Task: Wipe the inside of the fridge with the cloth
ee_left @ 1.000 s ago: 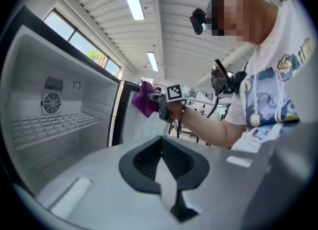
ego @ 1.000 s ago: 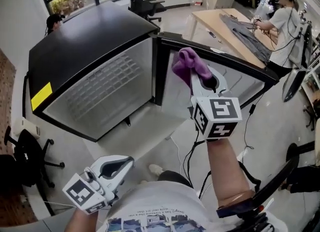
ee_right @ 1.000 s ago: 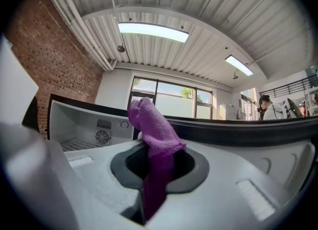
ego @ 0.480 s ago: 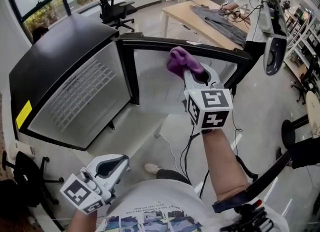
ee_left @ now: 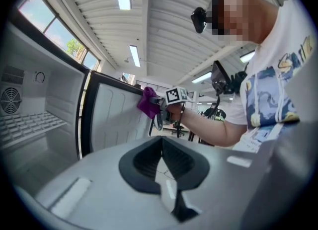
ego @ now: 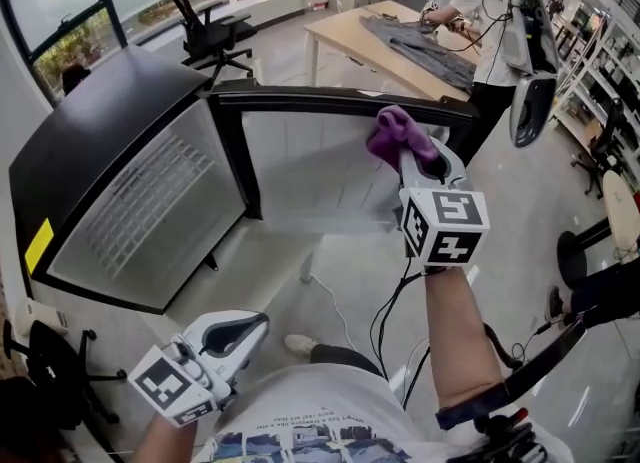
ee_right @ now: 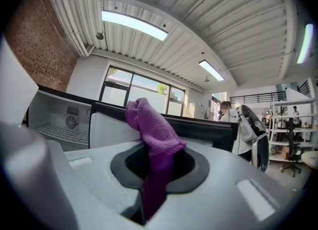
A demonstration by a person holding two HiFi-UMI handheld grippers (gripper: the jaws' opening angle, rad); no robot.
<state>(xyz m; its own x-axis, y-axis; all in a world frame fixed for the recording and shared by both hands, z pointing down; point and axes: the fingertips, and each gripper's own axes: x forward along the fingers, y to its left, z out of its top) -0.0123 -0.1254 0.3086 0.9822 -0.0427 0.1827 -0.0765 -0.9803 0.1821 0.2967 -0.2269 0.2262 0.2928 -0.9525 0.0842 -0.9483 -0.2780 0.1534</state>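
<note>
A black mini fridge [ego: 95,121] stands open, its white interior and wire shelf [ego: 140,201] showing. Its open door [ego: 330,166] swings out to the right with the white inner liner facing me. My right gripper [ego: 405,146] is shut on a purple cloth [ego: 397,133], and the bunched cloth sits at the door's top edge near its outer end. In the right gripper view the cloth [ee_right: 151,132] sticks up from the closed jaws in front of the door [ee_right: 198,124]. My left gripper [ego: 245,326] hangs low by my body, shut and empty.
A wooden table [ego: 400,46] with dark fabric stands behind the door, and a person [ego: 490,21] works at it. An office chair [ego: 205,26] is by the windows. A cable [ego: 335,306] trails on the floor under the door. Another chair [ego: 45,376] is at lower left.
The right gripper with the cloth has moved rightward along the door's top edge toward its outer end. My view has swung left to right. The left gripper has stayed put.
</note>
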